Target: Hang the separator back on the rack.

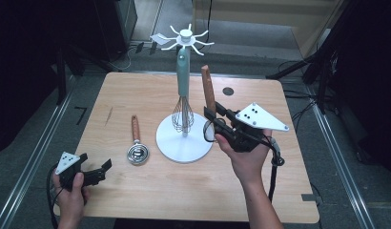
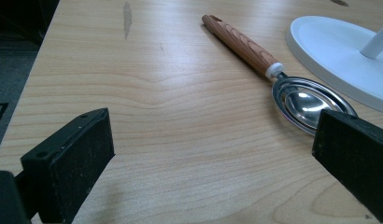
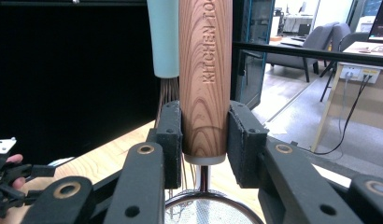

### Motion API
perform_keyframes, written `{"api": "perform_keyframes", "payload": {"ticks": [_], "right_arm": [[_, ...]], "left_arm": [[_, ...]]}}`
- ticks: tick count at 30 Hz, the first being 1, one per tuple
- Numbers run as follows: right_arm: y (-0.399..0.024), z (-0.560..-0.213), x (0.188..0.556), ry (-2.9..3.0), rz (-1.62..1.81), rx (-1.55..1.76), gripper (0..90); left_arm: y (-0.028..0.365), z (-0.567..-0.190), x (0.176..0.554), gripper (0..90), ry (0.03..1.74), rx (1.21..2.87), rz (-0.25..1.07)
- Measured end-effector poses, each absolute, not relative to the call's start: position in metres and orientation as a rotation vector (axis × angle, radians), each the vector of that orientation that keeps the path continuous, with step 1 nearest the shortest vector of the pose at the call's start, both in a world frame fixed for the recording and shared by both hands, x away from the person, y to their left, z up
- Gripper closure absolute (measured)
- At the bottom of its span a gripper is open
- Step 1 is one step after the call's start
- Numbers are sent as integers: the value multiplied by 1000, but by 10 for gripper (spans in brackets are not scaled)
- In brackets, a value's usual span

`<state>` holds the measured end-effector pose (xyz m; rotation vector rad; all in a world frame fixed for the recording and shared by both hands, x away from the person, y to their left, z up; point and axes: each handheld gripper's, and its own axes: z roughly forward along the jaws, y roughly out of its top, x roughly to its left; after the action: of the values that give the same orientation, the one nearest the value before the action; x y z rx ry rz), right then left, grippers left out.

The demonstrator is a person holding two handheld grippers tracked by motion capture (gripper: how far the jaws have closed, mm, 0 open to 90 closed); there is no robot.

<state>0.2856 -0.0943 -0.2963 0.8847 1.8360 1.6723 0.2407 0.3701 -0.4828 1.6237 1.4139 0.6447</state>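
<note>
Left gripper (image 1: pixel 96 172) low at the tabletop's (image 1: pixel 136 200) near-left corner, fingers spread and holding nothing, ladle (image 1: pixel 136 145) lying flat just ahead, white utensil stand (image 1: pixel 184 138) with hanging whisk (image 1: pixel 182 112) at centre, right gripper (image 1: pixel 213 120) clenched on an upright wooden-handled strainer (image 1: pixel 208 90) just right of the stand.

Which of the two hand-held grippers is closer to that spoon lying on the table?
Left. The left gripper sits open just short of the spoon, its jaws pointed at the bowl. The right gripper is beyond the white stand, gripping a wooden handle.
</note>
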Motion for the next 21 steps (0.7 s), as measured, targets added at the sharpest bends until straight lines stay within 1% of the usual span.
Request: {"api": "perform_keyframes", "payload": {"ticks": [21], "right_arm": [[-95, -277, 288, 1786, 1679, 869, 704]], "left_arm": [[370, -483, 240, 0, 1402, 1621, 636]]}}
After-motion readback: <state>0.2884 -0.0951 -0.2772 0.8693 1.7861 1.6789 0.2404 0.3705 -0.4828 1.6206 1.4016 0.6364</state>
